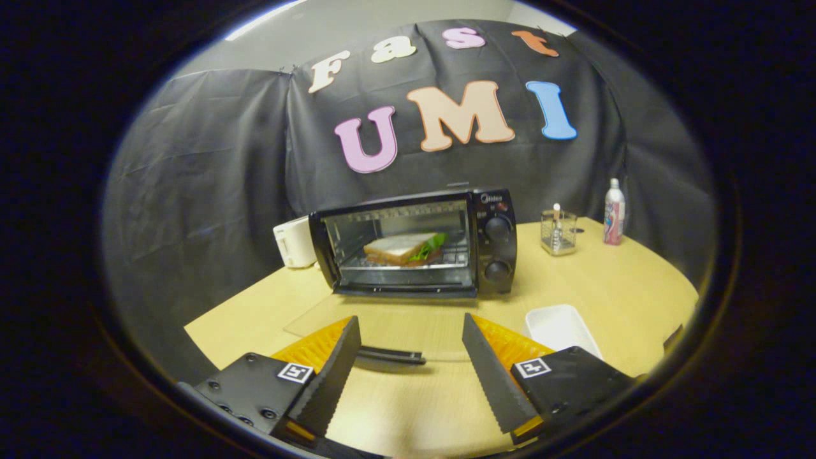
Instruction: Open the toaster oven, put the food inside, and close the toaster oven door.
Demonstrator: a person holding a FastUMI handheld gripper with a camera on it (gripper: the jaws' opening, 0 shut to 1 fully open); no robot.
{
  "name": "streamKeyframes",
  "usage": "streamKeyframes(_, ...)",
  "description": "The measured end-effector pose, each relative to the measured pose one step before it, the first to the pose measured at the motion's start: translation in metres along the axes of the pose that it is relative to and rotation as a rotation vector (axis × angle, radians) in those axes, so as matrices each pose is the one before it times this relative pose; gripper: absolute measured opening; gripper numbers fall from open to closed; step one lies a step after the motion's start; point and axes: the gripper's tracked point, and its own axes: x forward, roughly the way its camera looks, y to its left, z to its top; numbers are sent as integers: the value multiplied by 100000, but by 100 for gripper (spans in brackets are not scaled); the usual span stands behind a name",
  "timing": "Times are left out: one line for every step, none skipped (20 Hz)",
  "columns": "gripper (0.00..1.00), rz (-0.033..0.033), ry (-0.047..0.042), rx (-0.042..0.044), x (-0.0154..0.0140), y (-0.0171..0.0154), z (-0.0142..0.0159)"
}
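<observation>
Right now my gripper [411,370] hangs over the wooden table [625,287] with its jaws spread wide and nothing between them but bare tabletop. Beyond the fingers the toaster oven [417,242] stands with its glass door [382,322] folded flat toward me, the dark door handle [390,355] lying just ahead of my left finger. The sandwich [405,248], white bread with a green leaf poking out, already sits on the rack inside, so I judge the only step left is closing the door. That is where I see the trouble. The door is clear glass and hard to read against the wood, and I could misjudge its edge and push a fingertip down onto the pane rather than under the handle. If I lift from one end of the handle only, the finger may slip off and let the door drop back. Swinging it up too hard could shove the whole oven back toward the white appliance [294,241] behind it. A white tray [561,328] sits just beyond my right finger, and a wide sweep could knock it; the wire holder [558,233] and bottle [614,212] stand well apart.
</observation>
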Motion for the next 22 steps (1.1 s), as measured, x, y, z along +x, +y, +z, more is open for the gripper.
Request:
streamKeyframes(98, -139, 2678, 1321, 80, 291, -1181)
streamKeyframes(98, -102, 2228, 919, 97, -97, -1040)
streamKeyframes(98, -366, 2473, 779, 100, -96, -914)
streamKeyframes(98, -222, 1794, 869, 308, -121, -838)
streamKeyframes(98, -591, 1266, 1131, 325, -172, -552)
streamKeyframes(98, -184, 791, 1050, 415, -75, -341)
streamKeyframes(98, -239, 638, 862, 463, -120, -179)
streamKeyframes(98, -723, 783, 237, 606, -196, -326)
streamKeyframes(98, -1432, 851, 141, 494, -356, -201)
streamKeyframes(98, -861, 1091, -39, 503, -278, -308)
streamKeyframes(98, -670, 1102, 122, 455, -91, -199)
streamKeyframes(98, -569, 924, -89, 347, -191, -141)
streamKeyframes(97, -379, 537, 168, 256, -68, -35)
streamKeyframes(97, -18, 5, 197, 295, 31, -3)
streamKeyframes(97, -387, 525, 52, 246, 2, 12)
streamKeyframes(97, -491, 656, -101, 346, -112, -35)
streamKeyframes(97, 289, 556, 587, -80, 34, 26)
streamKeyframes(97, 677, 197, 1064, 391, 223, 16)
streamKeyframes(97, 354, 756, 582, -42, -10, -17)
streamKeyframes(97, 160, -47, -202, -26, 17, 77)
streamKeyframes(97, 124, 164, 58, 6, 49, 80)
streamKeyframes(97, 66, -347, -261, -94, 7, 131)
